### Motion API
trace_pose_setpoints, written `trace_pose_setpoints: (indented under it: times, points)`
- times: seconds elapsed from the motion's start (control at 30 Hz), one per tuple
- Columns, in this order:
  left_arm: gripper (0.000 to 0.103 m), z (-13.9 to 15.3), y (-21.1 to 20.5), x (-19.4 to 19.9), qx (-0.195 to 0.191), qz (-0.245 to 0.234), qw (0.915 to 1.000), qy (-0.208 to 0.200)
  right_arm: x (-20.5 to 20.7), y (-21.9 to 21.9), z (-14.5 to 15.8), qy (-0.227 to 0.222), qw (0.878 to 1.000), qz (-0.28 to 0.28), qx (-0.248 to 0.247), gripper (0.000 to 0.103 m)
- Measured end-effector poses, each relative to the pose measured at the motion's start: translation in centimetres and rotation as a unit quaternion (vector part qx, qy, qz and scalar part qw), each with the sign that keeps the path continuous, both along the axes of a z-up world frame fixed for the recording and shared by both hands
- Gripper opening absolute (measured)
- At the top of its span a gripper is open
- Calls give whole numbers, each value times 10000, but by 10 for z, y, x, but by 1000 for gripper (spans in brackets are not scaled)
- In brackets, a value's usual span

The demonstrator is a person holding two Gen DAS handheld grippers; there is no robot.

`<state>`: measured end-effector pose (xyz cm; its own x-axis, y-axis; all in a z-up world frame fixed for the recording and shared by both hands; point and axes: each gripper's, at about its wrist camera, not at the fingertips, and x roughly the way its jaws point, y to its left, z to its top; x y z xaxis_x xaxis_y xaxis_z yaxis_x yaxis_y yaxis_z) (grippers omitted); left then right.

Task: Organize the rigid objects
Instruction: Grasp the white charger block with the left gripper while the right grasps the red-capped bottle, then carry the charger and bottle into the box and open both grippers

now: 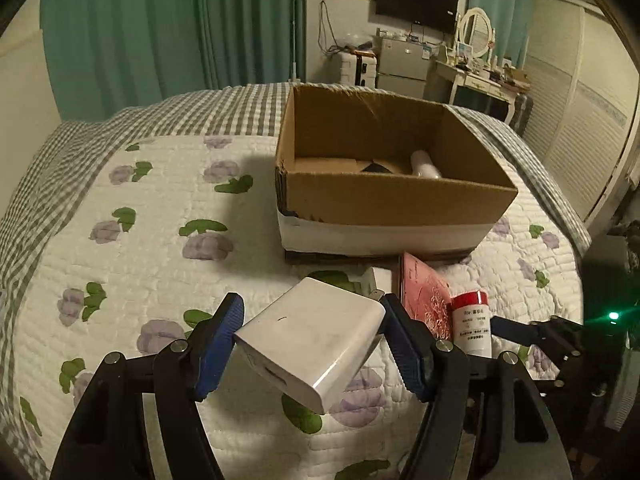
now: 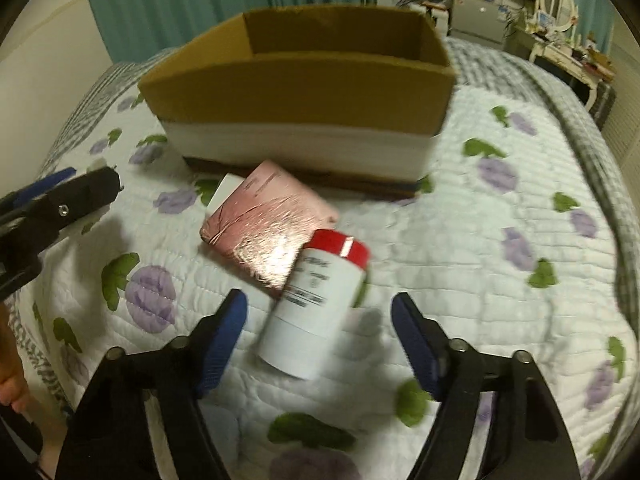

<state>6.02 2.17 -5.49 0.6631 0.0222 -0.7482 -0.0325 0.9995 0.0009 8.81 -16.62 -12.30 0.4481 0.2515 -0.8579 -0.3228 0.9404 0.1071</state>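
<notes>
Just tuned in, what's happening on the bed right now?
A person is sorting items into the box on the quilt. The left gripper holds a white charger between its fingers, lifted short of the box. The right gripper is open around the red-capped bottle, not closed on it yet. A pink case lies beside the bottle. One white item already sits in the box.

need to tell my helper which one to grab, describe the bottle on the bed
On the floral quilt, look in front of the open cardboard box. A shiny pink box lies there, and the bottle is against its near edge: white, cylindrical, the only thing with a red cap.
</notes>
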Motion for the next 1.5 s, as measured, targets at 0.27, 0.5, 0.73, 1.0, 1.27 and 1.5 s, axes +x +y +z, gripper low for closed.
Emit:
trace_pose_setpoints:
  times: [0.27,0.5,0.73,1.0,1.27,1.5]
  points:
    - [71,1,-4,-3,33,-69,10000,-13,1,1,-3,-44,9999,-48,-98,43]
    - [71,25,-11,-9,-11,-165,9997,-186,-12,-8,30,-441,9990,-50,-99,37]
    - [71,74,-19,14,83,-336,9973,-645,-4,-16,81,-871,9961,-102,137,36]
    - [71,100,-20,91,89,-417,9945,-953,69,-28,145,-1420,9890,-250,337,36]
    - [71,55,-16,171,195,-339,9972,-632,158,-7,128,-1217,9924,115,108,36]
    - [71,26,-16,186,127,-423,9980,-454,194,2,88,-878,9956,302,83,37]
